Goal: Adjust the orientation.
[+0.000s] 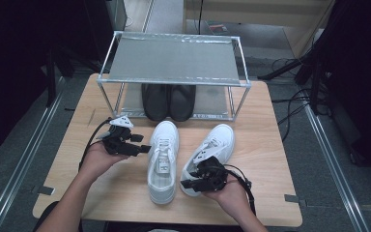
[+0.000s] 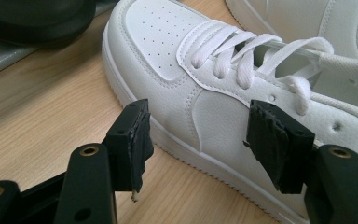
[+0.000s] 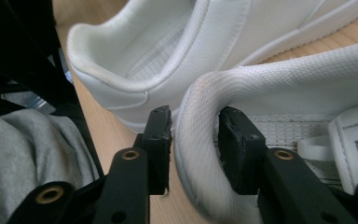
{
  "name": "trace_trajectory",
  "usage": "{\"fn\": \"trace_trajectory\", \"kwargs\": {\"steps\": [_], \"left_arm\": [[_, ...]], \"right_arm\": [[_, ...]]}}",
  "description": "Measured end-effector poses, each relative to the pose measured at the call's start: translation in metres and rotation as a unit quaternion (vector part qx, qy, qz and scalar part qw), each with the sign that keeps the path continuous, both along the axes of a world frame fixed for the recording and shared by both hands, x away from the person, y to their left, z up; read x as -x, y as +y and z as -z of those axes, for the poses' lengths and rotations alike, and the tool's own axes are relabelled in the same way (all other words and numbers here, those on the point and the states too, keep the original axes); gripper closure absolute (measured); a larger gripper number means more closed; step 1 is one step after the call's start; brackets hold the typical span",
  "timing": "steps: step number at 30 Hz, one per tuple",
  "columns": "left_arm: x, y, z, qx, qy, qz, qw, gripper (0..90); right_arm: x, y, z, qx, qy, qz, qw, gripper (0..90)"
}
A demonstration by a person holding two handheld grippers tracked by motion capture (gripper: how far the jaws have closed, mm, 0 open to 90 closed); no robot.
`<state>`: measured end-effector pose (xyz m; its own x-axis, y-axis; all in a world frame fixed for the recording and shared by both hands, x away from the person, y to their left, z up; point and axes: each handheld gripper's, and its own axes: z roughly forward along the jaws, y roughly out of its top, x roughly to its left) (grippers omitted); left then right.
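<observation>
1. Jaws of the right gripper point(image 3: 193, 140) straddle the padded heel collar of the right white leather sneaker point(image 1: 211, 153), one inside, one outside; whether the pads press cannot be told.
2. Left gripper point(image 2: 198, 140) stands wide open beside the left white leather sneaker point(image 1: 163, 159).
3. Both sneakers lie on the light wooden table point(image 1: 77, 145).
4. Silver metal shoe rack point(image 1: 174, 60) holds black shoes point(image 1: 169, 100) on its lower shelf.

Bare table point(image 1: 101, 193) left of sneakers point(image 1: 164, 159)
</observation>
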<state>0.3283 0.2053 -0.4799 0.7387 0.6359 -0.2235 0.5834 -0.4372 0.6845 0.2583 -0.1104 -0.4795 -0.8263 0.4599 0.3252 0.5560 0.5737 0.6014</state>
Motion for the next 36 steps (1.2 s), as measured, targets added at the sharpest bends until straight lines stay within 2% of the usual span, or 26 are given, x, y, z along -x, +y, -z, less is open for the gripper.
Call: {"fn": "trace_trajectory", "kwargs": {"steps": [2,6,9,15,17,20,26,29,33,36], "left_arm": [[0.000,0.000,0.000,0.001,0.000,0.000,1.0000,39.9],[0.000,0.001,0.000,0.001,0.000,0.000,1.0000,39.9],[0.000,0.001,0.000,0.000,-0.001,-0.002,1.0000,39.9],[-0.001,0.001,0.000,-0.001,-0.001,-0.002,1.0000,39.9],[-0.001,0.001,0.000,0.000,-0.001,-0.002,1.0000,39.8],[-0.001,0.001,0.000,0.000,-0.002,-0.001,1.0000,39.5],[-0.001,0.001,0.001,-0.002,-0.002,0.000,1.0000,39.0],[-0.001,0.001,0.001,-0.002,-0.002,0.000,1.0000,39.0],[-0.001,0.000,0.001,-0.002,-0.003,0.001,1.0000,38.8],[-0.001,-0.001,0.002,-0.003,-0.004,0.001,1.0000,38.6]], "right_arm": [[0.000,-0.003,-0.003,-0.008,-0.004,0.004,1.0000,65.2],[-0.003,-0.017,-0.016,-0.052,-0.017,0.017,0.9983,64.8],[-0.005,-0.028,-0.024,-0.073,-0.030,0.026,0.9965,66.3],[-0.011,-0.048,-0.031,-0.075,-0.054,0.050,0.9945,80.7],[-0.014,-0.054,-0.032,-0.080,-0.051,0.060,0.9937,82.5],[-0.020,-0.065,-0.031,-0.077,-0.066,0.079,0.9916,83.5],[-0.029,-0.087,-0.027,-0.074,-0.094,0.123,0.9852,83.8],[-0.034,-0.097,-0.024,-0.076,-0.112,0.139,0.9809,83.7],[-0.042,-0.108,-0.018,-0.071,-0.110,0.159,0.9785,85.2],[-0.049,-0.114,-0.014,-0.066,-0.102,0.175,0.9769,90.0]]}}
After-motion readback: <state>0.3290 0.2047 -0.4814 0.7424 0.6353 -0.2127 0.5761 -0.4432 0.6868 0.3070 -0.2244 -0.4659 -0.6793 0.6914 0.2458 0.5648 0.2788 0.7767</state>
